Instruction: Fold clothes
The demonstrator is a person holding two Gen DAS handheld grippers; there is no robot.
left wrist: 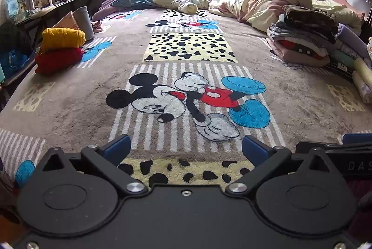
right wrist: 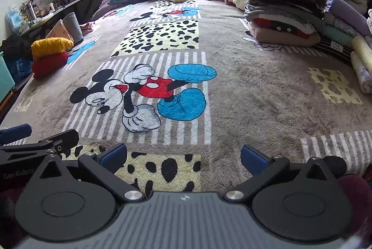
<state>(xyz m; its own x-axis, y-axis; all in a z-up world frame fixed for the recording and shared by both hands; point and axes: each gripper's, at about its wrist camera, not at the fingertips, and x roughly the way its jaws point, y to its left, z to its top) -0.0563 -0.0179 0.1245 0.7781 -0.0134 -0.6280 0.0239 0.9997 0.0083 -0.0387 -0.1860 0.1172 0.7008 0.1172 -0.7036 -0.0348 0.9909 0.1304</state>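
Note:
My left gripper is open and empty, low over the near edge of the Mickey Mouse blanket. My right gripper is open and empty beside it; its side shows in the left wrist view, and the left gripper shows in the right wrist view. A folded yellow garment lies on a folded red one at the left edge. A tall stack of folded clothes stands at the right, also in the right wrist view.
Crumpled duvets and pillows lie at the bed's head. A cluttered side table stands along the left. Rolled fabrics lie at the right edge. A grey roll and an orange cushion stand behind the yellow garment.

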